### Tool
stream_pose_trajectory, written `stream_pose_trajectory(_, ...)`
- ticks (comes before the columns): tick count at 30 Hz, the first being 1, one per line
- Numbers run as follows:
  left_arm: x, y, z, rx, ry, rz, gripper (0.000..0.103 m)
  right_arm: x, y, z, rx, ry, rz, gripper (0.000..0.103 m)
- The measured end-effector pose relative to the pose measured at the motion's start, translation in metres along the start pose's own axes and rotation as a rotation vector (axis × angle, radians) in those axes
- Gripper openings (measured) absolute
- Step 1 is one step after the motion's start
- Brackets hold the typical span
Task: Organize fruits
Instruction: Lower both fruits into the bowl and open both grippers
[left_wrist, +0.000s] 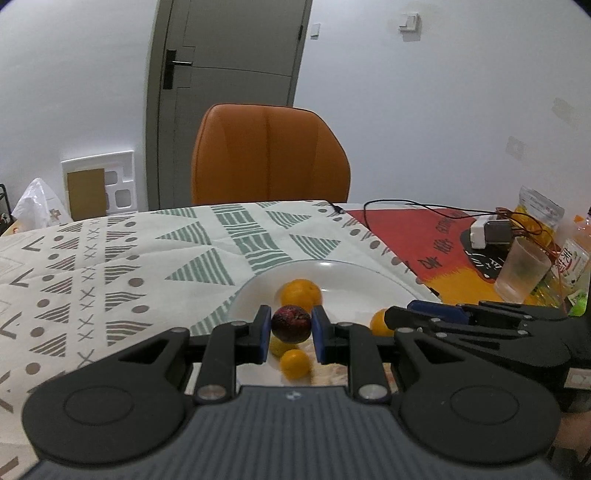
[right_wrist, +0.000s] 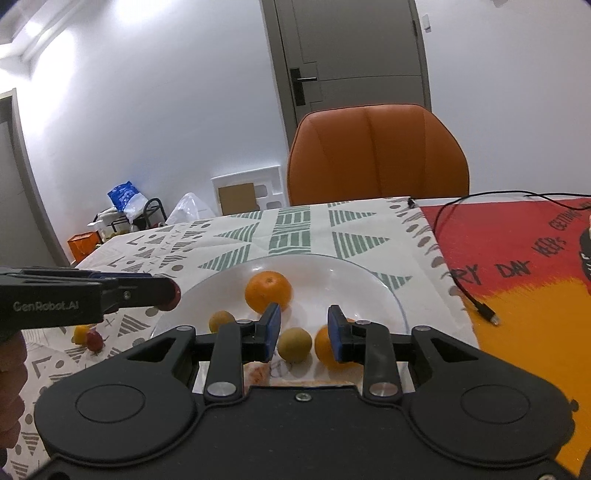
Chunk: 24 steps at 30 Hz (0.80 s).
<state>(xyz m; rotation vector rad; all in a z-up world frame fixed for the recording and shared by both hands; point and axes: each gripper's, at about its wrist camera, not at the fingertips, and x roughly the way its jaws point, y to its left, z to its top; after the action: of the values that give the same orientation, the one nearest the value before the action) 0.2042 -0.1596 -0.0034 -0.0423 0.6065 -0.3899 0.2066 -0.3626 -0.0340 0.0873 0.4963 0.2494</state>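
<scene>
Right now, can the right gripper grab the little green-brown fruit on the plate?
Probably yes. The right gripper is open and empty, and the green-brown fruit sits on the plate just beyond its fingertips, nothing between. An orange crowds its right side, though.

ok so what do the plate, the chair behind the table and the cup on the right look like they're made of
Plate: seems clear glass, glossy; the cloth's green pattern shows through its rim and it catches highlights.
Chair: orange leather or faux leather, smooth with a soft sheen and stitched seams; which one I cannot tell.
Cup: translucent, frosted-looking, probably plastic, possibly glass.
</scene>
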Motion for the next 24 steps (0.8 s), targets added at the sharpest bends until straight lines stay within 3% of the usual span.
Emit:
stream_pose_trajectory(18,0.017,-0.044,0.0,0.064,0.027,-0.078,0.022,-0.024,-0.028,-0.015,0.061,-0.014,-0.031,0.03)
stream_pose_trajectory(24,0.012,-0.041,0.004,0.041,0.008,-0.048,0.026,-0.027,-0.031,-0.017,0.068,-0.015,-0.028,0.032)
